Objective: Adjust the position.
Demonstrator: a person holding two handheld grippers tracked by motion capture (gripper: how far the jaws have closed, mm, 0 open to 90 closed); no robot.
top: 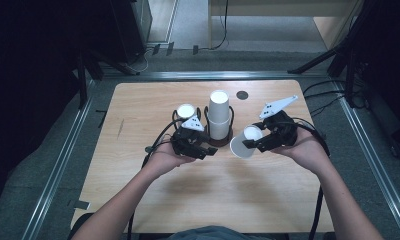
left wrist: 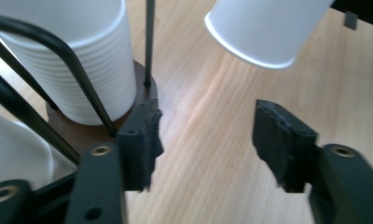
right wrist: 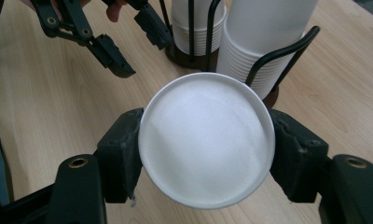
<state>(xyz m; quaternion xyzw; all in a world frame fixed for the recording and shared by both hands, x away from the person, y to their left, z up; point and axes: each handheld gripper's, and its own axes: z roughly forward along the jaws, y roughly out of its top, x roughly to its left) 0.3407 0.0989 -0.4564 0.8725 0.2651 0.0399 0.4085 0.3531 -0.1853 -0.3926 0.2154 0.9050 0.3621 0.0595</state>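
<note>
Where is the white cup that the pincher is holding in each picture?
High view: the cup sits right of center, in the right gripper.
Left gripper view: top right, tilted.
Right gripper view: center, between the jaws.
Shared landmark: the cup stack in its wire rack.

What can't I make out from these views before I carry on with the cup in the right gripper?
- Held paper cup: the right gripper view faces its base, so the inside is hidden; in the high view it is too small to tell.
- Cup stack: its top is cut off by the upper edge in the left gripper view.
- Holder base: largely hidden by the stack and the left gripper in the high view.
</note>
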